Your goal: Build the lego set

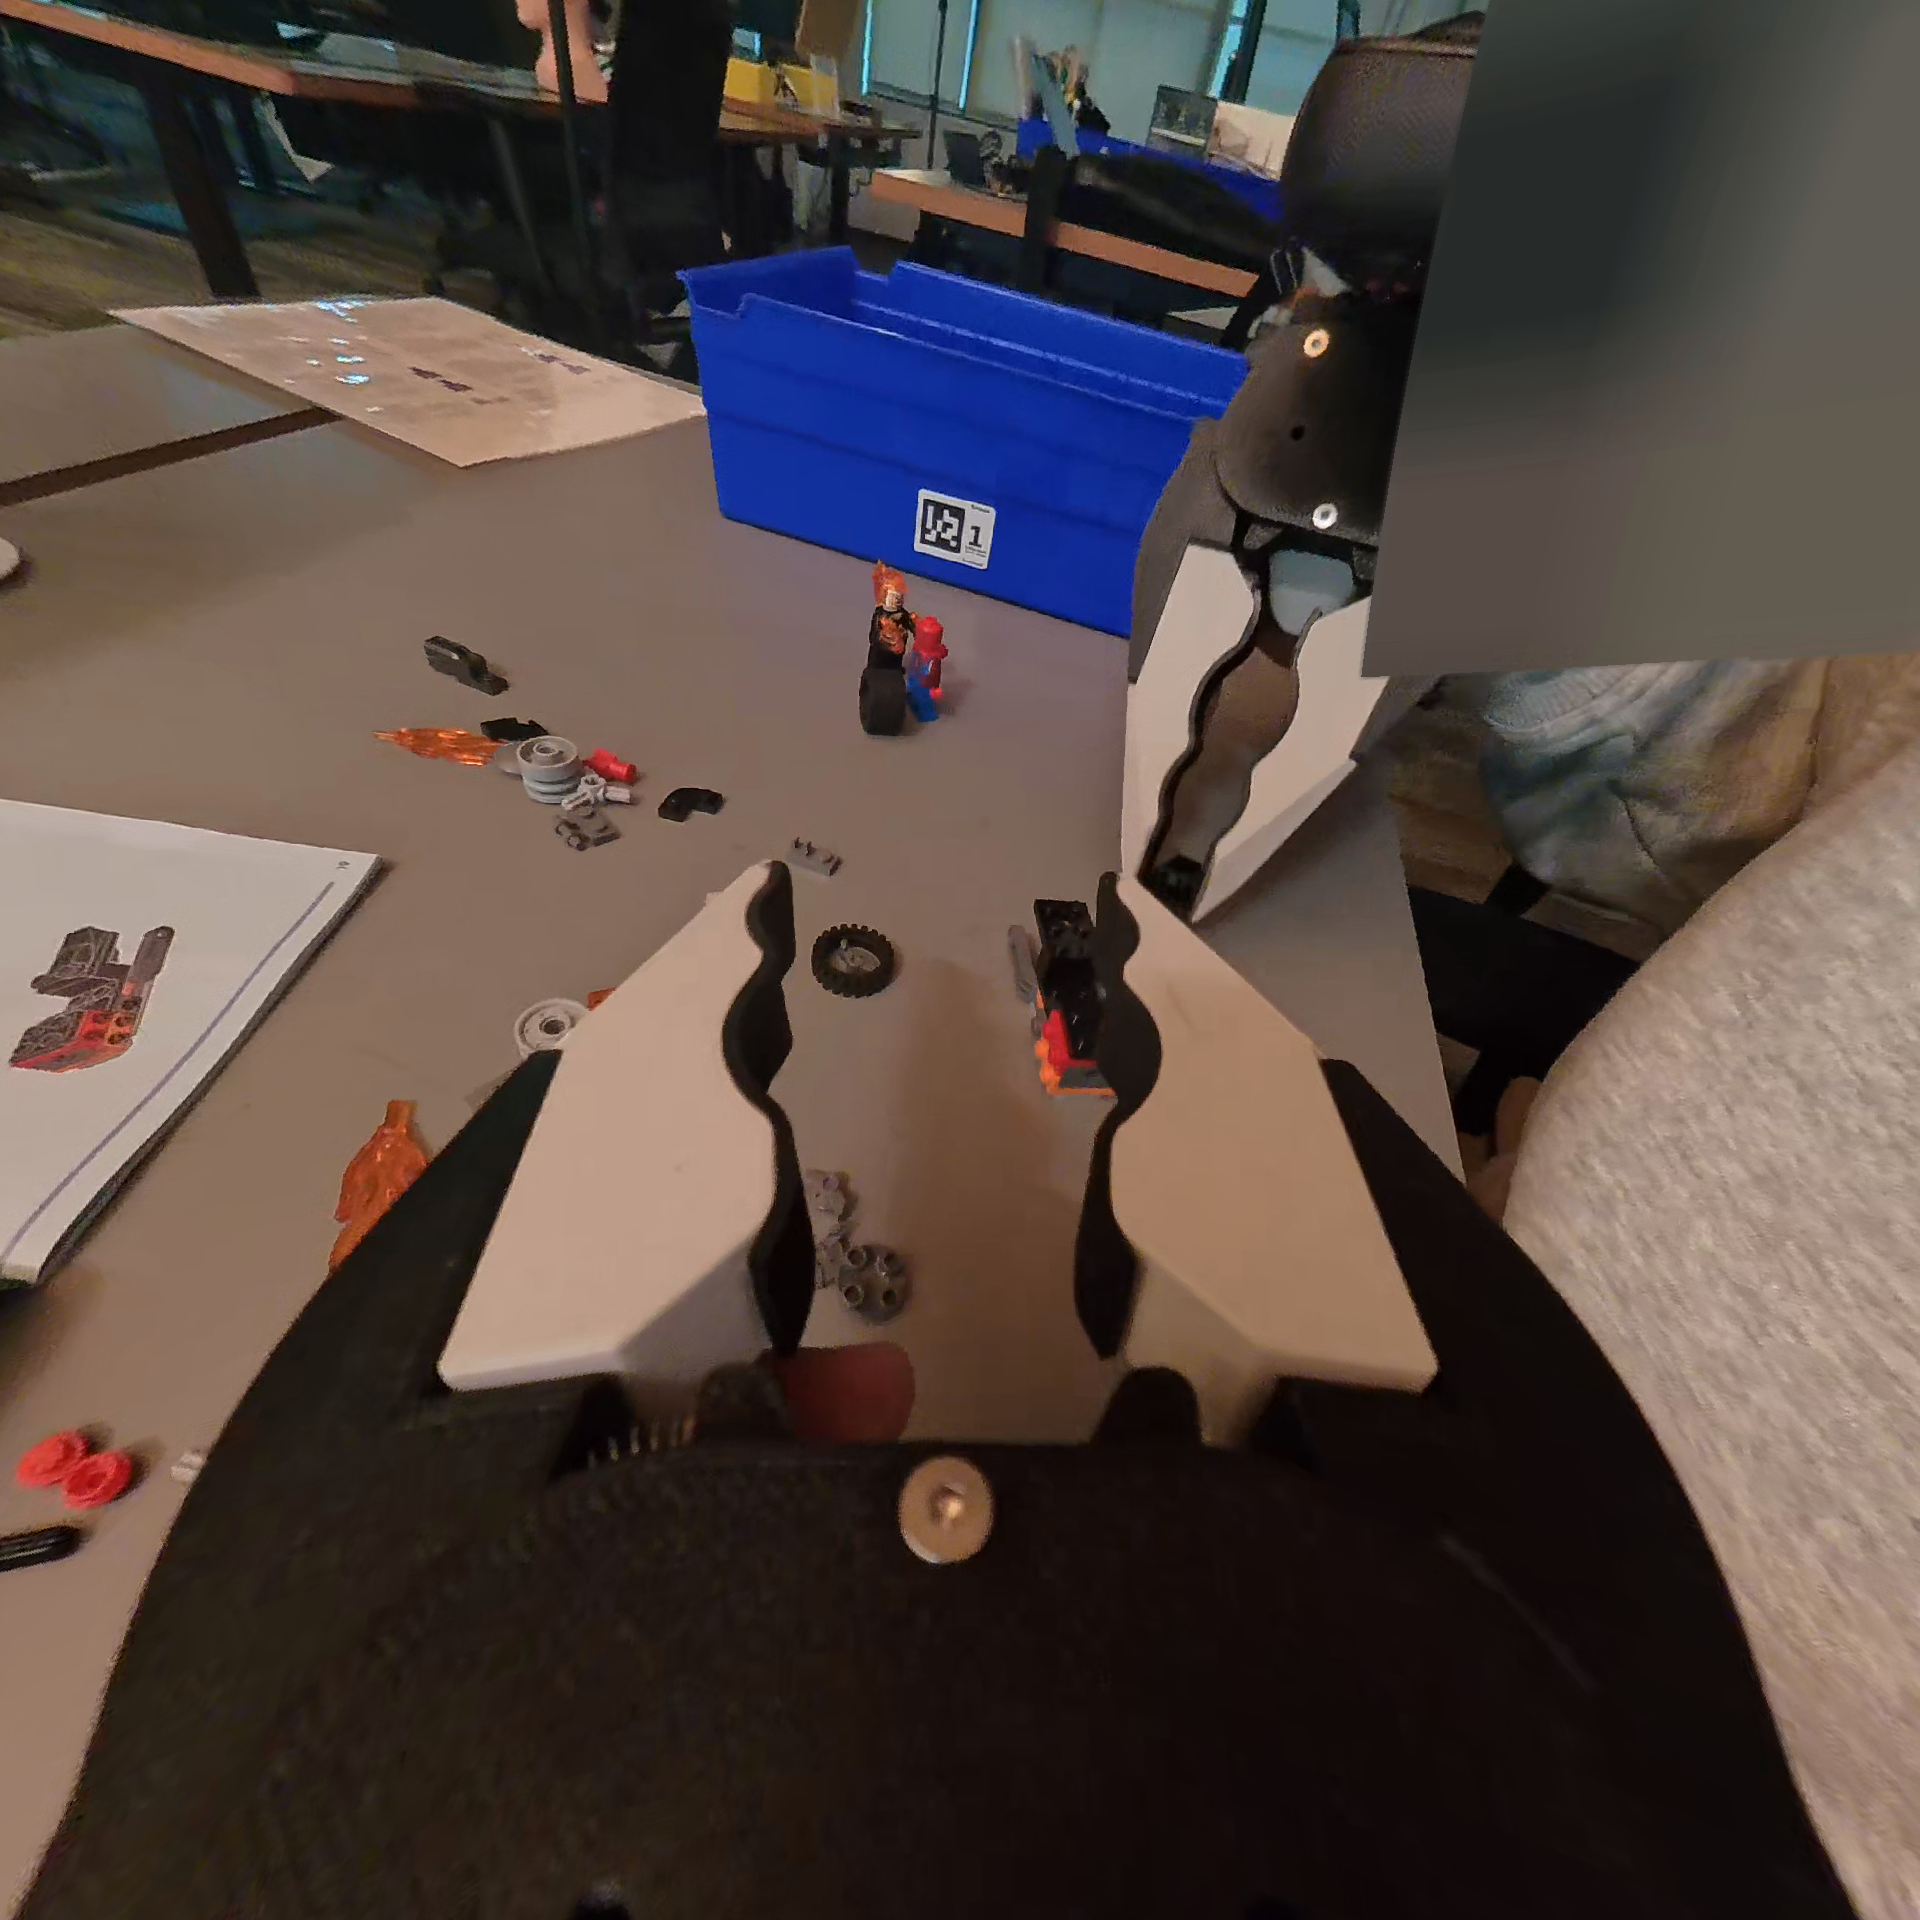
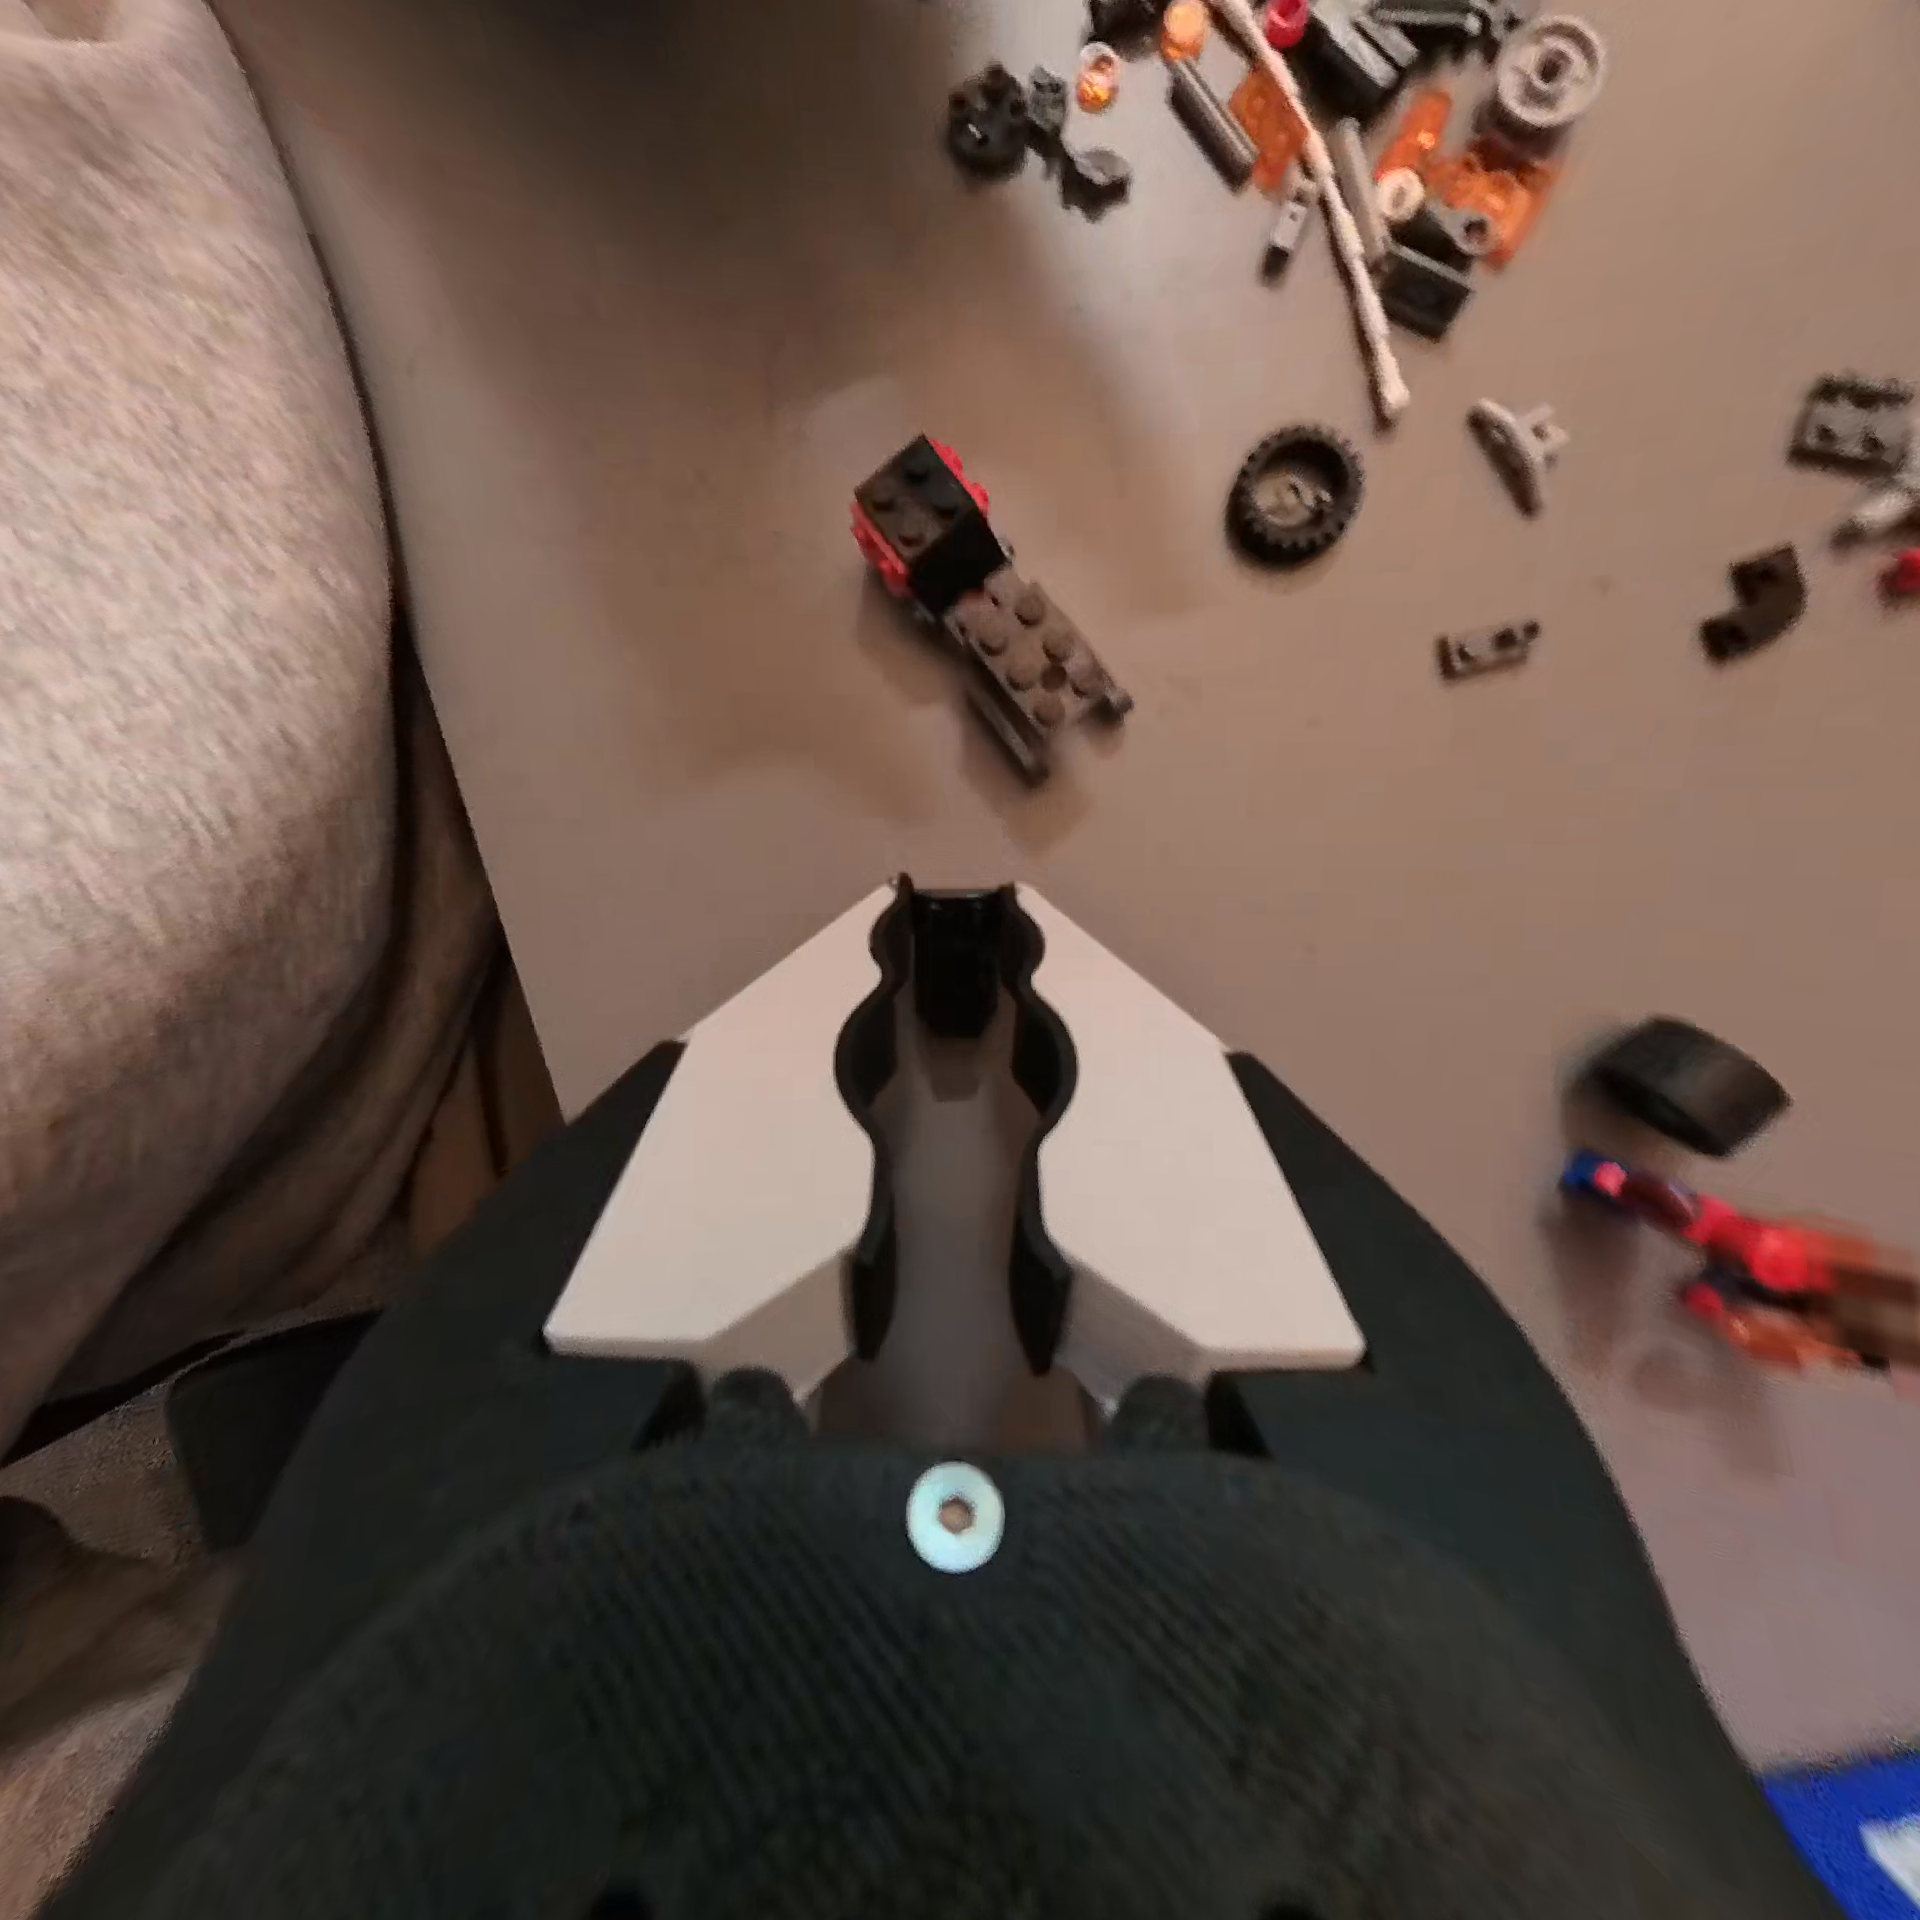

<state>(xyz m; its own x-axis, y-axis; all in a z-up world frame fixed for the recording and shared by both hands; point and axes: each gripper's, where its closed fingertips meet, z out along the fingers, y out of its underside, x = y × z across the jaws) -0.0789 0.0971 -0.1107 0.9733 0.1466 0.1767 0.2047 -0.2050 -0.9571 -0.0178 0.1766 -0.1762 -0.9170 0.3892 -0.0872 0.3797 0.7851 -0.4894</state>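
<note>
Your left tongs (image 1: 940, 894) fill the near foreground of the left wrist view, spread wide and gripping nothing, hovering low over the grey surface (image 1: 312, 582). Moving left to right: an instruction booklet (image 1: 156, 997) lies open at the far left, then orange flame pieces (image 1: 379, 1174), a loose pile of grey and black parts (image 1: 566, 774), and a small black tyre (image 1: 854, 960) between your fingertips. Two minifigures (image 1: 904, 649) stand farther back before a blue bin (image 1: 935, 416). Just inside your right finger sits the part-built black, red and grey model (image 1: 1065, 997), close to the near edge of the surface.

Your right tongs (image 2: 954, 888) are closed on a small black brick (image 2: 951, 971) at the very tips, poised near the model (image 2: 987, 603), which lies well apart from the scattered parts.

Expect the model to be light, rigid and smooth; it will probably slide or pop apart under off-centre pressure. Brace it across its long flat sides, away from the studs, then press the brick straight down.
</note>
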